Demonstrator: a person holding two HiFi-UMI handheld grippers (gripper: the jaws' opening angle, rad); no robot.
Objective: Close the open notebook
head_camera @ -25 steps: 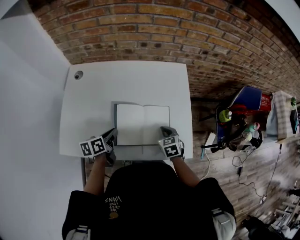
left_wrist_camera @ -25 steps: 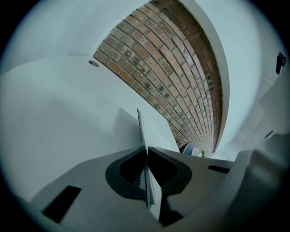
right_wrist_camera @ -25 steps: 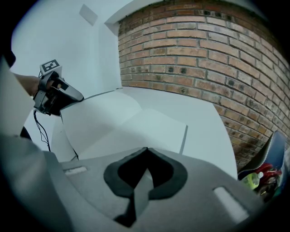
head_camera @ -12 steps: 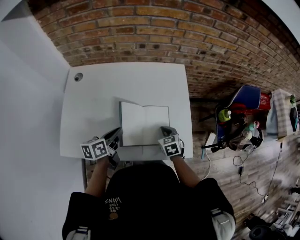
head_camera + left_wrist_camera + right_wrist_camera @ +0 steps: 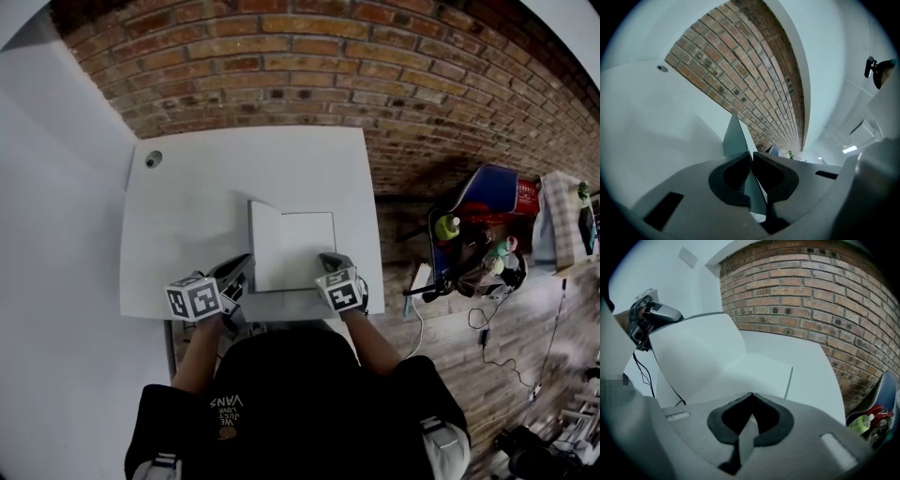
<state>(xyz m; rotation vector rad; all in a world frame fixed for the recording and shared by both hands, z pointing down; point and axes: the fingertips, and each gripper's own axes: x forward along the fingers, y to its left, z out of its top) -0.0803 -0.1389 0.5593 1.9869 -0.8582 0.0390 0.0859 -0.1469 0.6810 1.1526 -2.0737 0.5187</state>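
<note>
Head view: a white table point(image 5: 187, 206) fills the middle of the frame, with brickwork point(image 5: 375, 66) across the top and down the right side. A small round hole point(image 5: 153, 159) sits in the table's upper left corner. The notebook point(image 5: 300, 248) lies near the table's lower edge, just above the person's dark shirt. Its right half is flat and its left leaf point(image 5: 265, 246) is tilted up off the table. The left gripper point(image 5: 236, 274) reaches in at the notebook's lower left, and the right gripper point(image 5: 330, 262) rests on its lower right corner.

Left gripper view: the jaws are pressed together in the lower centre point(image 5: 751, 158) with the thin grey-green left leaf point(image 5: 735, 138) pinched between them. The leaf stands on edge and rises to a point above the jaw tips. The white table point(image 5: 656, 122) spreads to the left, and the brickwork point(image 5: 740, 70) arcs across the top.

Right gripper view: the jaws meet at their tips point(image 5: 751, 397), closed on a thin pale strip of the notebook's near edge. Beyond them the right page point(image 5: 754, 373) lies flat on the table point(image 5: 811, 376). The left leaf point(image 5: 693, 352) leans up steeply at the frame's left, and the other gripper point(image 5: 649, 317) is at its far edge.
</note>
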